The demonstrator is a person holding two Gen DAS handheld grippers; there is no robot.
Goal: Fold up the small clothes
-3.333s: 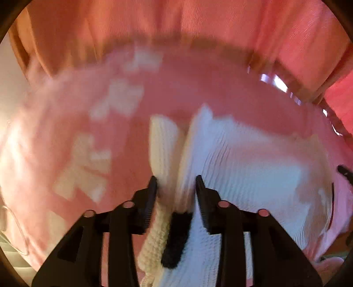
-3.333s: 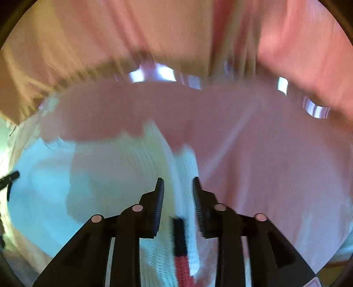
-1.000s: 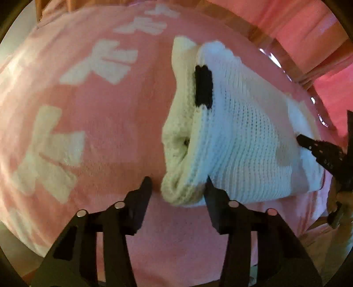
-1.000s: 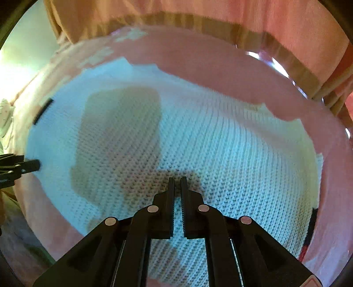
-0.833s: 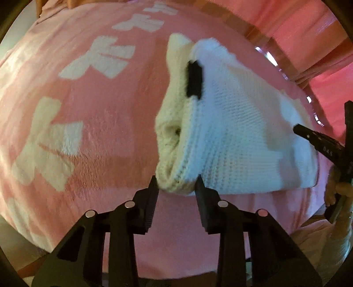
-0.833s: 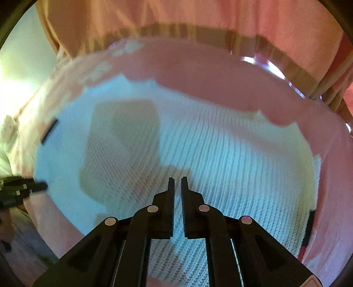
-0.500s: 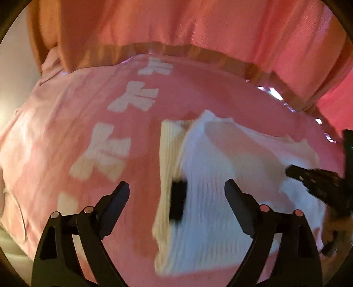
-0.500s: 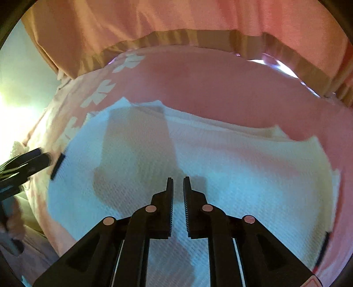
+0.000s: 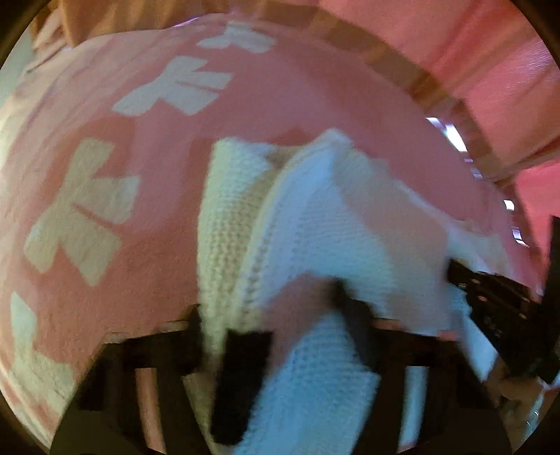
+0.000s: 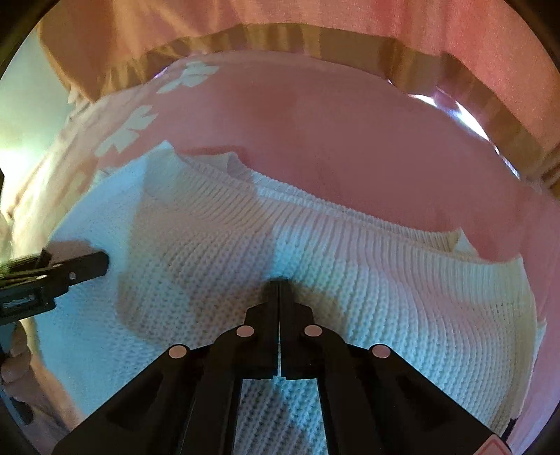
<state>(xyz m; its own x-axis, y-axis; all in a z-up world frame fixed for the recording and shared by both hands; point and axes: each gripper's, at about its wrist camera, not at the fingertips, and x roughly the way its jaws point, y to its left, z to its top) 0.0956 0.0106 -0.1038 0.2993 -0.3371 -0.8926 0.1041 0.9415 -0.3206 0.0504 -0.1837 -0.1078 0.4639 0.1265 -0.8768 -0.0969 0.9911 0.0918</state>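
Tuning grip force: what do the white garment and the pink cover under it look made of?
White garment: a chunky knit, likely cotton or acrylic yarn, matte; rows of stitches and a ribbed edge band show clearly. Pink cover: looks like soft fleece or plush, matte and fuzzy, with pale cross-shaped patches; fibre type cannot be told.

A pink blanket point(image 9: 287, 105) with pale cross-shaped patterns point(image 9: 80, 210) covers the surface and fills most of both views. Behind its far edge runs a tan wooden band point(image 10: 315, 42) (a rail or board, hard to tell which), curved by the lens. Above that hangs pink cloth point(image 10: 437, 24), ribbed with soft folds, perhaps a curtain. Small bright patches point(image 10: 465, 115) of light show at the right between band and blanket. A pale greenish glow point(image 10: 21, 115) lights the left side of the right wrist view.
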